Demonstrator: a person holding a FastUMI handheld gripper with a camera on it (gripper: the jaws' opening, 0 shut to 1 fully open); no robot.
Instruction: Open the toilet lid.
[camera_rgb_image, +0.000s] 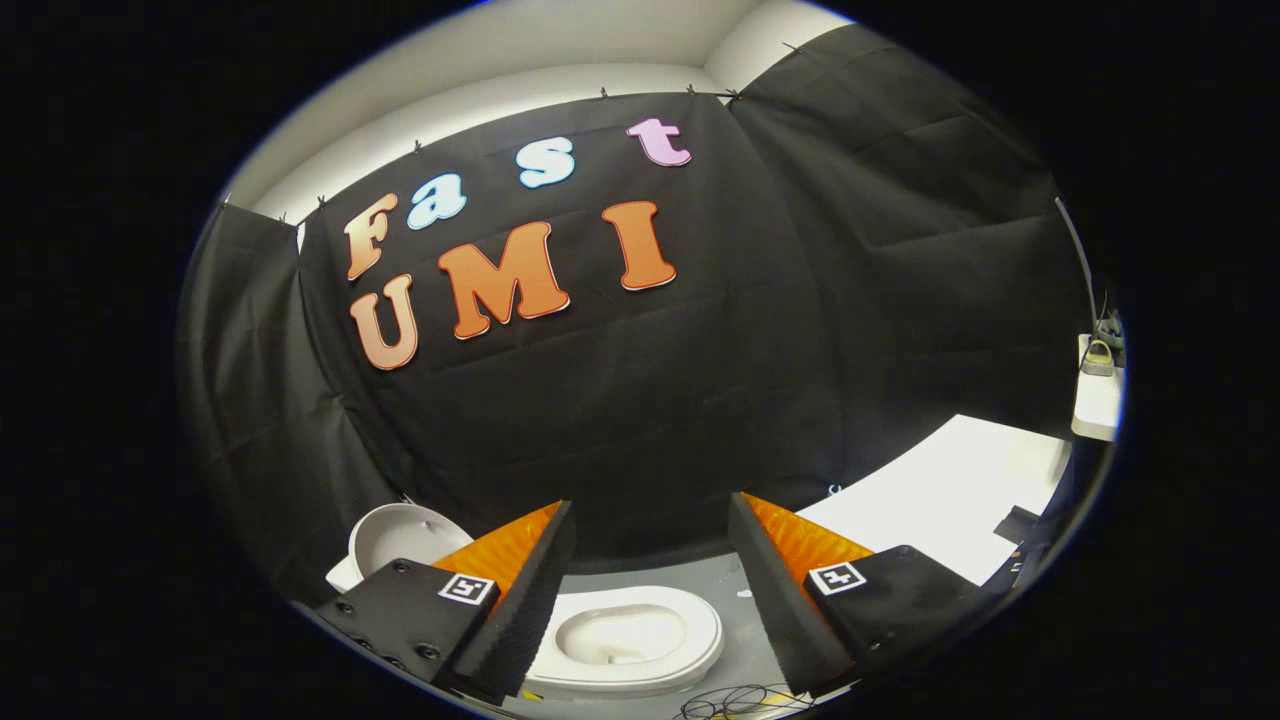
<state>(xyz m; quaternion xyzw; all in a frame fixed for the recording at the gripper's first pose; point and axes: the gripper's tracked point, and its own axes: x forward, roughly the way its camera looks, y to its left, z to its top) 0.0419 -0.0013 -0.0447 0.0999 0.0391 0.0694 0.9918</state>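
I find the gripper (650, 520) jaws wide open and empty above the toilet (630, 640), whose lid (400, 535) stands raised at far left.

The gripper (650, 520) sits at the bottom of the frame with its two orange-and-black fingers (520, 590) spread wide apart, holding nothing. Between them, low in the frame, the white toilet (640, 640) shows its seat and open bowl. Its lid (400, 535) stands raised at lower left, behind the left finger. A white table (950, 490) lies at right, and loose wires (740, 702) sit at the bottom edge.
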